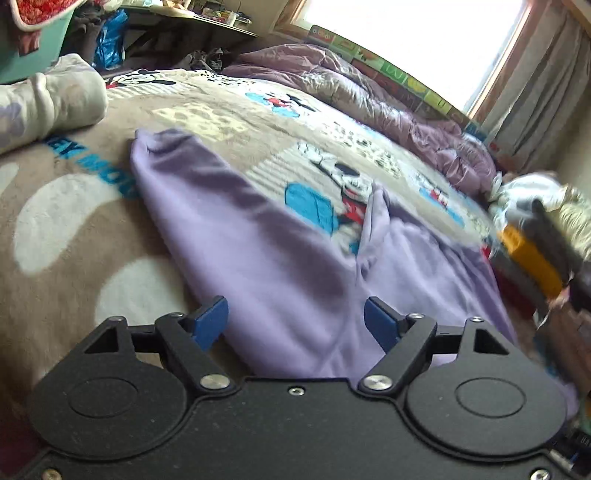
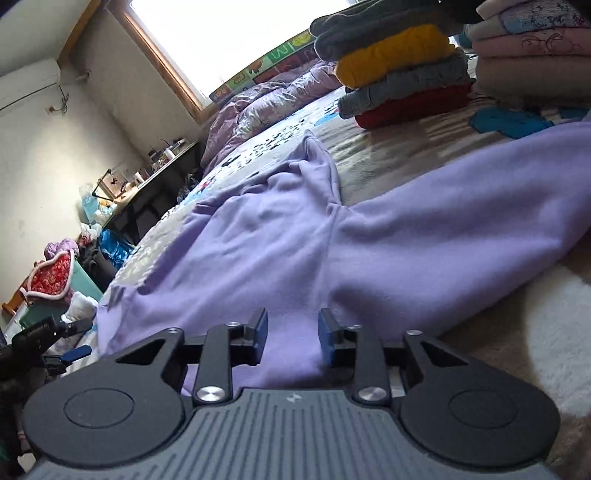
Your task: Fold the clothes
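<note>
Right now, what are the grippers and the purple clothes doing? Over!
Left hand-held gripper open above purple garment. Right hand-held gripper half open, fabric between pads. Folded stack beyond it.

One lilac fleece garment (image 2: 280,236) lies spread on one beige cartoon-print blanket (image 1: 74,236). Two stacks of folded clothes stand there: the knit stack (image 2: 399,74) counts four pieces (dark grey, yellow, grey, red), and the pale stack (image 2: 532,48) shows at least three. One crumpled purple quilt (image 1: 369,92) lies by one window (image 2: 229,33).
</note>
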The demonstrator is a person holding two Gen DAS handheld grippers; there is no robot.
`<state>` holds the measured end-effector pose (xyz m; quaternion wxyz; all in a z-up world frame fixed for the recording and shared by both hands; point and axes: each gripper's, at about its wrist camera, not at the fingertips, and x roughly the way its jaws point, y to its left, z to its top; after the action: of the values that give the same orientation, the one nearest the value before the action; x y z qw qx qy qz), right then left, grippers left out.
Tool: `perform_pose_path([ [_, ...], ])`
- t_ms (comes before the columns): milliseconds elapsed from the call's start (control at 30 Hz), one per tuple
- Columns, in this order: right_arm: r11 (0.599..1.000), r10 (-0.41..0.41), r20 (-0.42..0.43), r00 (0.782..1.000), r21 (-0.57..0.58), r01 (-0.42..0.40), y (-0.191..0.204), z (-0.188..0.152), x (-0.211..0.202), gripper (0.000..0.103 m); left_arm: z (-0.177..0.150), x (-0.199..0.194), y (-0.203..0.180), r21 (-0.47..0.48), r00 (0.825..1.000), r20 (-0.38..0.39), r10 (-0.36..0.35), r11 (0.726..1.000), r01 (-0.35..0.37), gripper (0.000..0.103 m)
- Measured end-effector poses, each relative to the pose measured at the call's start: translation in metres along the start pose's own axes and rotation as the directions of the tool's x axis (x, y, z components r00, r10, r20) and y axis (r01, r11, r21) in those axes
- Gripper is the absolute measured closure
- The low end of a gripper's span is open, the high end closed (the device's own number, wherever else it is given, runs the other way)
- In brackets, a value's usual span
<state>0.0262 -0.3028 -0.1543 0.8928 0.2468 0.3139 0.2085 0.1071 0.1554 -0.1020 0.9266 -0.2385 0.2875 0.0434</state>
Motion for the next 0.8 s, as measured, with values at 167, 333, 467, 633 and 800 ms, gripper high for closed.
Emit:
perform_pose_path([
  [167,0.998,0.045,-0.030,0.999,-0.050,-0.046,0.020,0.021,0.013,0.071,0.018,0.025,-0.048,0.174,0.989,-0.082,-0.120,0.976,0.133,0.045],
  [333,0.990,0.034,-0.098,0.995,-0.136,-0.047,0.031,0.066,0.064,0.071,0.021,0.074,-0.093,0.374,0.966,-0.228,-0.122,0.905,0.203,0.066],
  [467,0.986,-0.013,-0.159,0.987,-0.166,-0.014,0.026,0.100,0.109,0.071,0.032,0.123,-0.102,0.419,0.944,-0.318,-0.092,0.879,0.226,0.068],
  [633,0.989,-0.062,-0.215,0.975,-0.144,0.031,0.001,0.127,0.148,0.073,0.057,0.173,-0.093,0.352,0.925,-0.374,-0.065,0.913,0.206,0.068],
  [800,0.991,-0.061,-0.226,0.972,-0.134,0.031,-0.014,0.142,0.161,0.073,0.092,0.207,-0.068,0.160,0.914,-0.385,-0.126,0.966,0.201,0.073],
])
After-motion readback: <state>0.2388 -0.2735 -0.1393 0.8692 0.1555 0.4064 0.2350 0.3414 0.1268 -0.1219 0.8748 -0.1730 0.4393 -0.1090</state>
